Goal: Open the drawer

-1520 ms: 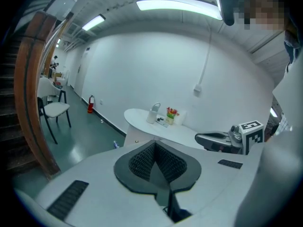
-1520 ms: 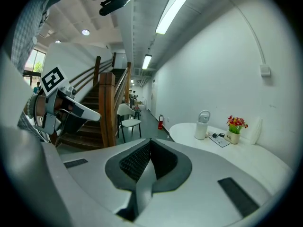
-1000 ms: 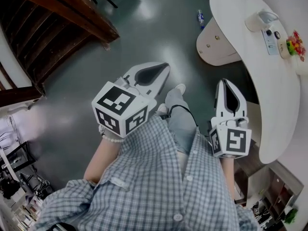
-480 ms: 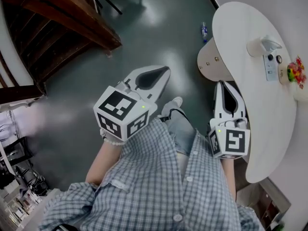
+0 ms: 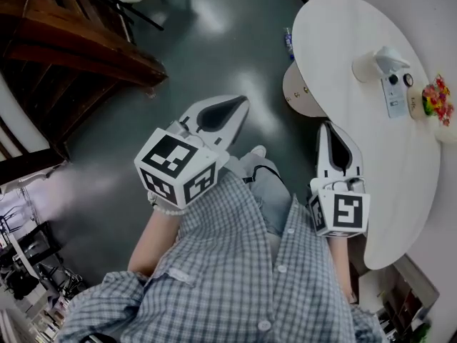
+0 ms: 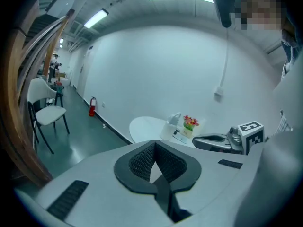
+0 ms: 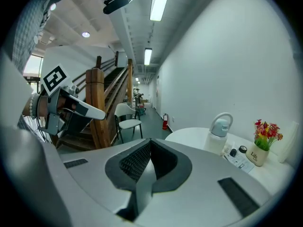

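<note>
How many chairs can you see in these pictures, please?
1: a white chair stands on the floor beside the wooden staircase; others may be hidden out of frame.

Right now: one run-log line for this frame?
left gripper: shut, empty | right gripper: shut, empty | contact: none | scene: white table with bottle, flowers
</note>
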`<state>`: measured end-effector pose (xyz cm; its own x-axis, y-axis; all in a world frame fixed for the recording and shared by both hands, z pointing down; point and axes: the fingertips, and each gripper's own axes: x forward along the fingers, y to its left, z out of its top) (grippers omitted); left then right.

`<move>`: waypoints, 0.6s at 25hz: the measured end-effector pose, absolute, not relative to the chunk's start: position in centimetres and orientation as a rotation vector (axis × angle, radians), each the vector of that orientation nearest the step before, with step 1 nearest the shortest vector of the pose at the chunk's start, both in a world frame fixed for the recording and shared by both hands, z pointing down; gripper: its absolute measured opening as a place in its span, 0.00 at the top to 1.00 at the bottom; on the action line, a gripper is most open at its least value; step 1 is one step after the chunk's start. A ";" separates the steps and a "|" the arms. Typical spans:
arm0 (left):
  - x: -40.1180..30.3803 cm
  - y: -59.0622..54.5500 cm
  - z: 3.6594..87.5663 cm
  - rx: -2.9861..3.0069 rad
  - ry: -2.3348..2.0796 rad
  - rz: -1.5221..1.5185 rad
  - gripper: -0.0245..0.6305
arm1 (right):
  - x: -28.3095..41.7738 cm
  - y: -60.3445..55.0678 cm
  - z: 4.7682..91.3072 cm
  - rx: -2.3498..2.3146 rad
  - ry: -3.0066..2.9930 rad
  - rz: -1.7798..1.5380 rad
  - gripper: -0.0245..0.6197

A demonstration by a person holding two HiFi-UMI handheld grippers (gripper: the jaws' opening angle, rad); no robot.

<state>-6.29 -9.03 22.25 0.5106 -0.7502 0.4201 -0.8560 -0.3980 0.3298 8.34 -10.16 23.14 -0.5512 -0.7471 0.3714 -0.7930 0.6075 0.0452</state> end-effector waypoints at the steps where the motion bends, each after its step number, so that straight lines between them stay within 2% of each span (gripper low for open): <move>1: -5.7 -9.4 22.3 2.258 -1.300 0.282 0.95 | 9.0 -10.4 23.3 1.254 -2.476 0.186 0.95; 15: -4.6 -15.2 22.7 2.396 -1.086 0.369 0.95 | 8.8 -12.7 23.9 1.461 -2.344 0.310 0.95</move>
<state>-4.58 -15.18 22.65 0.6486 -0.6300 0.4271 -0.7598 -0.5695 0.3137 8.81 -12.70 23.88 -0.4001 -0.8184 0.4124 -0.8976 0.4409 0.0042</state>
